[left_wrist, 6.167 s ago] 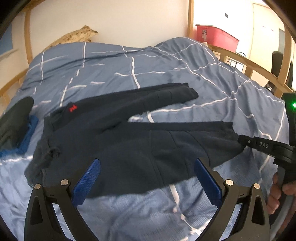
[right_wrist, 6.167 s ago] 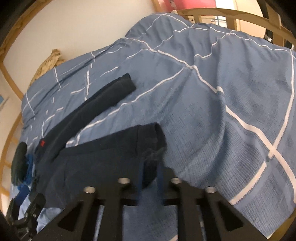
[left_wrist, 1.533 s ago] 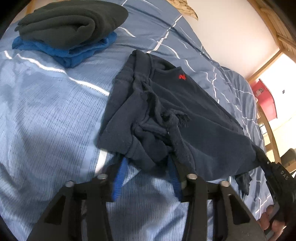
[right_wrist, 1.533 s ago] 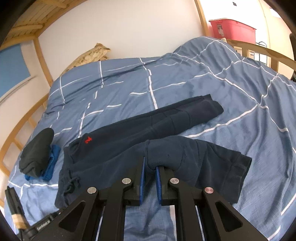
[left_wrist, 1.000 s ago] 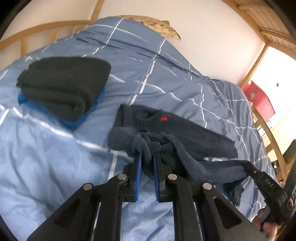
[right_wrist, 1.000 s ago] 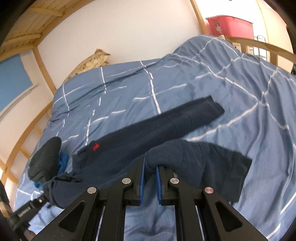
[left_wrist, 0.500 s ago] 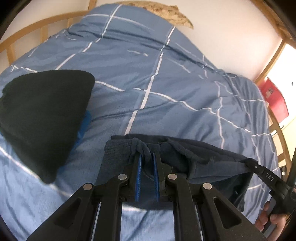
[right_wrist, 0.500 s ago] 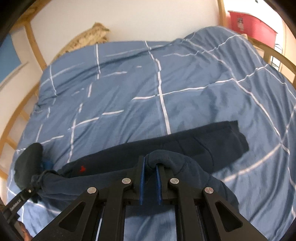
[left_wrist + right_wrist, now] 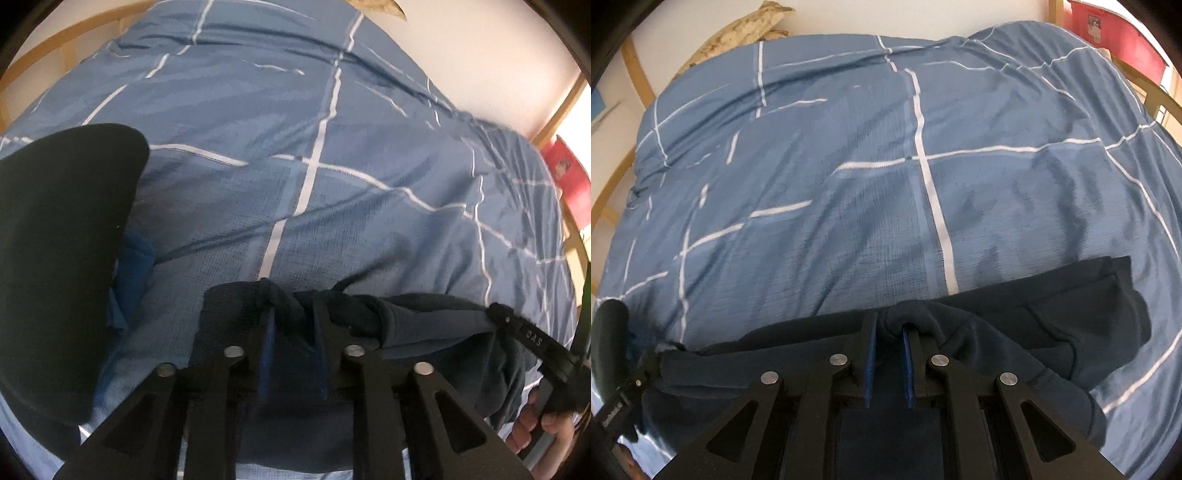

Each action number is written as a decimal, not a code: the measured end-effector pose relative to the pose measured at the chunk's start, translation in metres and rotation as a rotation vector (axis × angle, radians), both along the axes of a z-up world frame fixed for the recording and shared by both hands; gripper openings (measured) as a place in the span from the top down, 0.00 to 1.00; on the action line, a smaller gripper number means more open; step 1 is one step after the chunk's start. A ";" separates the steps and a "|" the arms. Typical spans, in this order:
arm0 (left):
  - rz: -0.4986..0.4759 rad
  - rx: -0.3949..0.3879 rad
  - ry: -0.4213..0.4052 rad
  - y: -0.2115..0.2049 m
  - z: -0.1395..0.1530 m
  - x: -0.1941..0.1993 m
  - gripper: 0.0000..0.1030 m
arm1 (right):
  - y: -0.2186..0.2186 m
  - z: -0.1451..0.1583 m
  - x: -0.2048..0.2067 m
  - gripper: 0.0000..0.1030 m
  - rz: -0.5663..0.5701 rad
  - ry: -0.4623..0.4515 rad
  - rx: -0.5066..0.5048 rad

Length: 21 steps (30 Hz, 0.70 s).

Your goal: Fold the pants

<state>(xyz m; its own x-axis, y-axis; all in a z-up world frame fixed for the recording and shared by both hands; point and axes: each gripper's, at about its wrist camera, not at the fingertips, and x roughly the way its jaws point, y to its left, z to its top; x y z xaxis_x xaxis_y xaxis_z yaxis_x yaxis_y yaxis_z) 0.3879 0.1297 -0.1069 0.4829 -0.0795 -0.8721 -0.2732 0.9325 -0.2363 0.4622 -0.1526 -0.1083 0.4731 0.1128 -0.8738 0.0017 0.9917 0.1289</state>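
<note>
Left gripper [image 9: 291, 321] tilted steeply down at the bed, jaws opening, a bunched fold of the pants [image 9: 424, 321] between the tips; the pads no longer look pressed on it. Right gripper [image 9: 889, 334] in the same steep tilt, jaws also starting to part, a rolled hump of dark cloth wedged between its blue pads [image 9: 870, 354] and apparently still touching them.

Pants lie just ahead of and beneath both grippers on the blue duvet [image 9: 886, 184]: one leg doubled over the other, the cloth stretched between the two tools, hem end off to the right of the right gripper. Bare duvet beyond the tips.

A stack of folded clothes [image 9: 62, 240] sits close to the left of the left gripper.

Risks, as I judge them:
- Fleece may cling to the textured pads; lifting away before the jaws are fully apart could drag the top layer and spoil the fold.
- Waist cloth is bunched at the left tips, so it may settle as a lump, leaving edges out of line.
- Uneven release, one side letting go later, could skew the top leg.
- Left tool swinging left could knock the stack.

The person's hand [image 9: 543, 424] grips the right tool's handle, low at the frame edge of the left view.
</note>
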 end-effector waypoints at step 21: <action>-0.254 0.238 -0.216 -0.064 0.107 -0.059 0.18 | -0.010 0.099 -0.073 0.45 0.226 -0.120 -0.043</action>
